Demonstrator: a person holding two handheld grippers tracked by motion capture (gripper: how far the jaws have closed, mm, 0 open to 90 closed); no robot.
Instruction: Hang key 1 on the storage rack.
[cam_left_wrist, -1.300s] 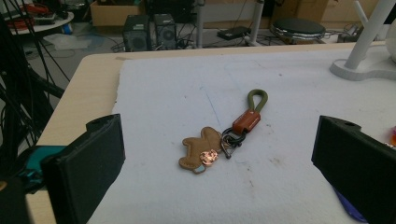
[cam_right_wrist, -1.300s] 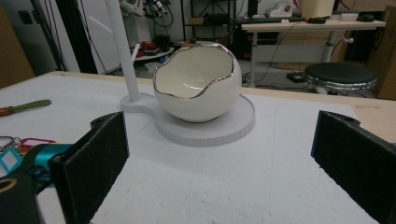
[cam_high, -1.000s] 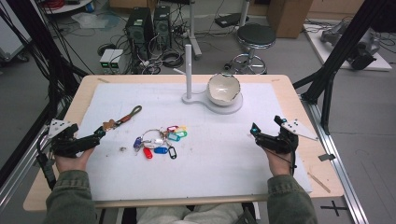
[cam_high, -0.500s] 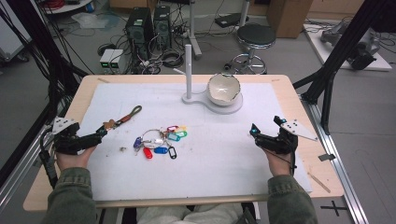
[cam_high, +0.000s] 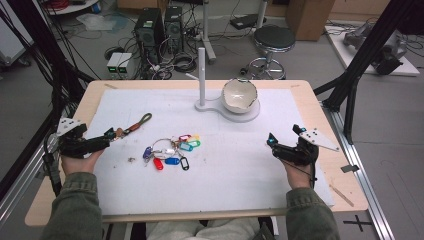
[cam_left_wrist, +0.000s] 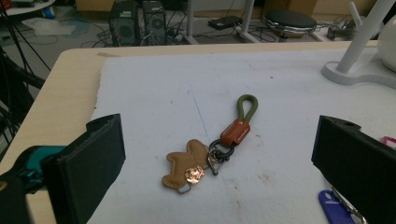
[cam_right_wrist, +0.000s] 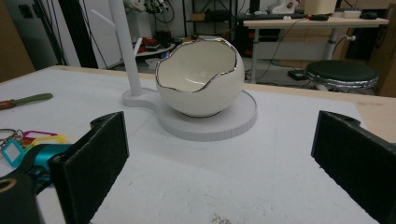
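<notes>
A keychain (cam_high: 131, 127) with an olive loop, an orange-brown clip and a tan leather figure lies on the white mat. My left gripper (cam_high: 108, 134) stands open just left of it, its tips almost at the leather figure. In the left gripper view the keychain (cam_left_wrist: 233, 133) lies on the mat between the wide-apart jaws of the left gripper (cam_left_wrist: 219, 140). A bunch of coloured key tags (cam_high: 172, 150) on rings lies mid-table. My right gripper (cam_high: 270, 141) rests open at the right, holding nothing. The right gripper (cam_right_wrist: 219, 140) faces a white egg-shaped bowl (cam_right_wrist: 201, 79).
The bowl (cam_high: 239, 94) sits on a white stand base (cam_high: 250, 116) with an upright pole (cam_high: 201, 75) at the back centre. The white mat (cam_high: 225, 165) covers most of the wooden table (cam_high: 345, 175). A stool, computers and cables stand on the floor beyond.
My left gripper has edged slightly forward toward the keychain. The right gripper and the objects have stayed where they were.
</notes>
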